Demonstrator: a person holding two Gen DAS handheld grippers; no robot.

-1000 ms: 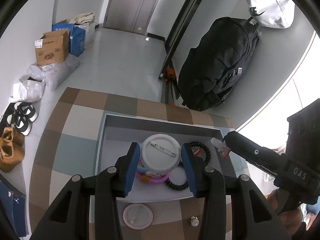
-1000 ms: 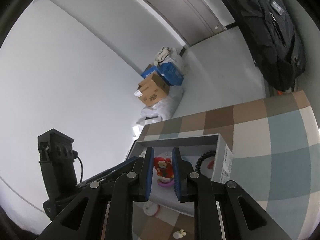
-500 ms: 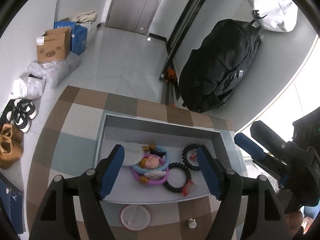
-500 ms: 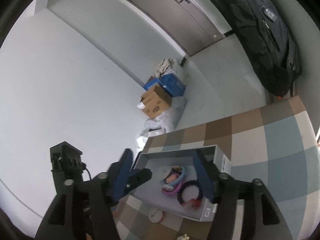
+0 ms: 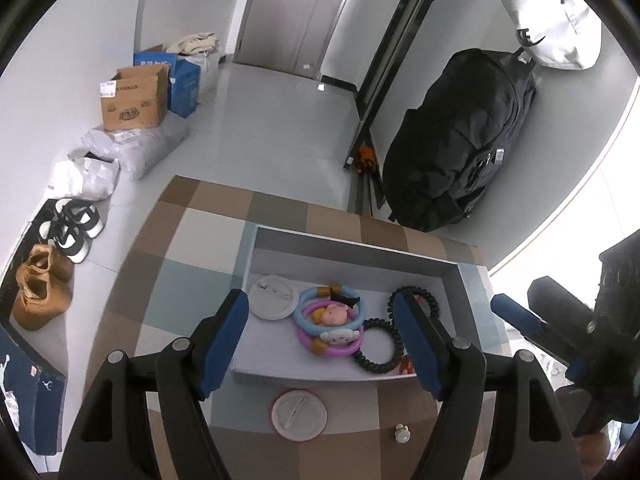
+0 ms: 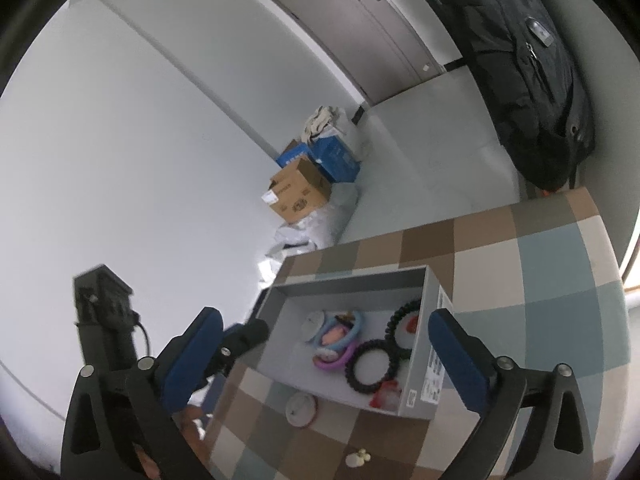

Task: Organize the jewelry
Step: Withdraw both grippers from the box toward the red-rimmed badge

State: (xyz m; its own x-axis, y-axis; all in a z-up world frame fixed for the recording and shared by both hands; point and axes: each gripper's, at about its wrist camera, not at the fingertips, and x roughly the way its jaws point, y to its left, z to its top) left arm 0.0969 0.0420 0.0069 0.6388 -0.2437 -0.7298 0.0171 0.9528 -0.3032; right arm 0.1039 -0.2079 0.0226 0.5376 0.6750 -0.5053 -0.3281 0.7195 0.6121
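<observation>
Left wrist view carries little legible writing: the cardboard carton [image 5: 134, 100] by the wall bears a printed logo and a white label too small to read, and the blue box [image 5: 182, 80] behind it has white characters I cannot make out. The grey tray [image 5: 352, 245] shows a white sticker on its outer side wall in the right wrist view, its text unreadable.

The tray lies on the checkered tabletop [image 5: 192, 248] with its long axis running left to right across the left view. Inside it, from left to right: a white round badge [image 5: 273, 297] lying pin side up, a blue ring [image 5: 332, 312] overlapping a pink ring [image 5: 340, 342] with small cartoon charms, and two black beaded bracelets [image 5: 378, 346] lying flat, one touching the other. A second white badge [image 5: 299, 413] with a red rim lies on the table just in front of the tray, and a small cream charm [image 5: 402, 433] sits to its right.

The left gripper [image 5: 322, 344] hangs above the tray's near edge, jaws spread wide, holding nothing. The right gripper [image 6: 324, 354] is likewise wide apart and empty, above the tray's near side.

A large black bag [image 5: 460, 140] leans against the far wall; shoes [image 5: 74, 228] line the floor at left.
</observation>
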